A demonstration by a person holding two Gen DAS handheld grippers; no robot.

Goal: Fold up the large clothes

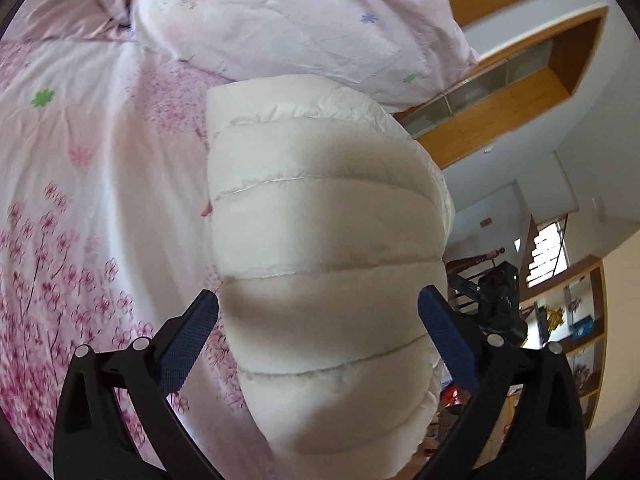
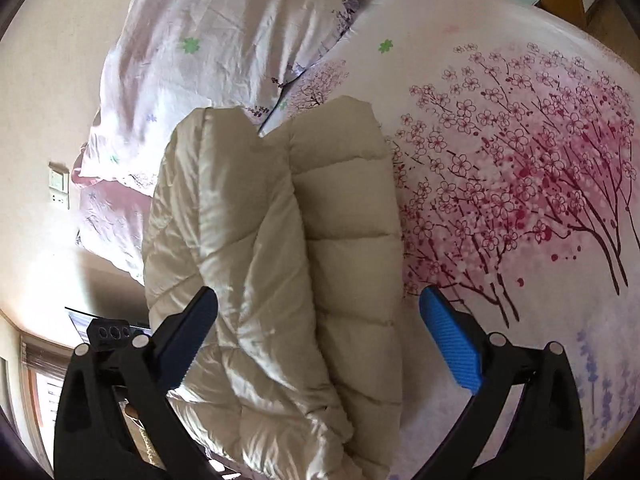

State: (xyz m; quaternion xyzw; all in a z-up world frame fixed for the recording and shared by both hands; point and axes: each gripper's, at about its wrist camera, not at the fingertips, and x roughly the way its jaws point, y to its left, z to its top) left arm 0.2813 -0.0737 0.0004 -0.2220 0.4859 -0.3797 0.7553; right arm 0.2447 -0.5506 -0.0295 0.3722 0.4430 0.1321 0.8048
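Nearest in the left wrist view, the left gripper (image 1: 318,312) has its two dark blue textured fingers (image 1: 188,344) spread wide apart, and the cream-white quilted puffer garment (image 1: 328,264) fills the gap between them without either pad clearly pressing on it. The padded piece runs up from the bottom edge of that view as a thick, rounded column crossed by stitched seams, its far end squared off just short of the bedding beyond. In the right wrist view the right gripper (image 2: 318,312) likewise stands open, one finger dark in shadow, the other bright blue (image 2: 450,344), with the same garment (image 2: 280,248) lying between and under them; here it shows as two puffy, beige-looking lobes folded side by side with a deep crease between them. The garment rests on a white bedsheet printed with pink cherry-blossom trees (image 2: 520,184), which spreads out to the right in this view and to the left in the other (image 1: 80,208). Farther on, a crumpled pale pink quilt with small green and purple flowers (image 1: 304,20) is heaped at the head of the bed (image 2: 208,40). Beyond that are wooden shelving (image 1: 516,92) and a cream wall bearing a white switch plate (image 2: 59,184).
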